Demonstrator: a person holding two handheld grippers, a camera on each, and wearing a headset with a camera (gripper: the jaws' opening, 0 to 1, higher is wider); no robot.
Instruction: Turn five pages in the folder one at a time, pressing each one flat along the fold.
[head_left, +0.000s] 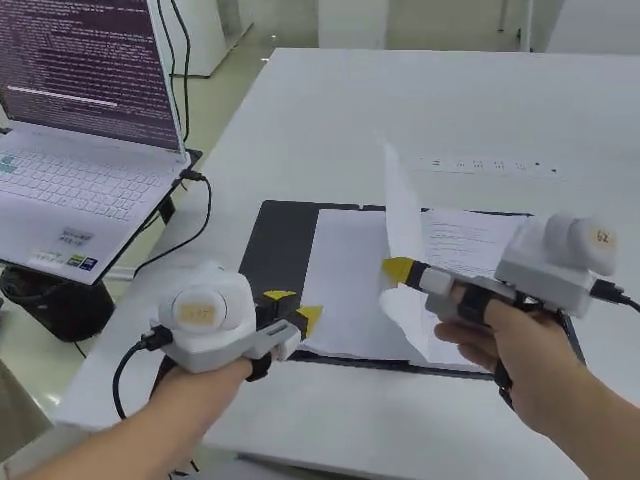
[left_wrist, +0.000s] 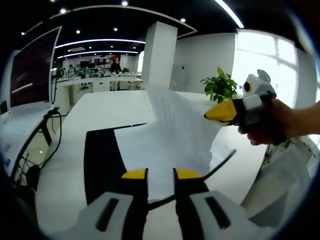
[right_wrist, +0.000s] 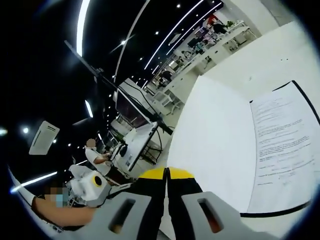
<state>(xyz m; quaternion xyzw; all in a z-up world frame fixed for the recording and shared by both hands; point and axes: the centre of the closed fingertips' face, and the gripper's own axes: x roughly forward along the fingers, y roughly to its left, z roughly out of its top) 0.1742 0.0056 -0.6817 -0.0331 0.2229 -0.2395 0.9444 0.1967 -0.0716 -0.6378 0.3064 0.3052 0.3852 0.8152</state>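
Note:
A black folder (head_left: 275, 245) lies open on the white table, with white sheets on both sides. One printed page (head_left: 400, 215) stands lifted almost upright over the fold. My right gripper (head_left: 398, 270) is shut on that page's lower edge; in its own view the yellow tips (right_wrist: 166, 172) meet on the sheet (right_wrist: 215, 135). My left gripper (head_left: 295, 308) hovers at the folder's near left edge, above the left sheet. Its jaws (left_wrist: 161, 174) stand slightly apart with nothing between them. From the left gripper view the lifted page (left_wrist: 175, 125) curves up toward the right gripper (left_wrist: 220, 111).
An open laptop (head_left: 70, 120) sits on a lower stand to the left, with black cables (head_left: 200, 210) running along the table's left edge. The white table (head_left: 420, 100) stretches far beyond the folder. A potted plant (left_wrist: 220, 87) stands in the background.

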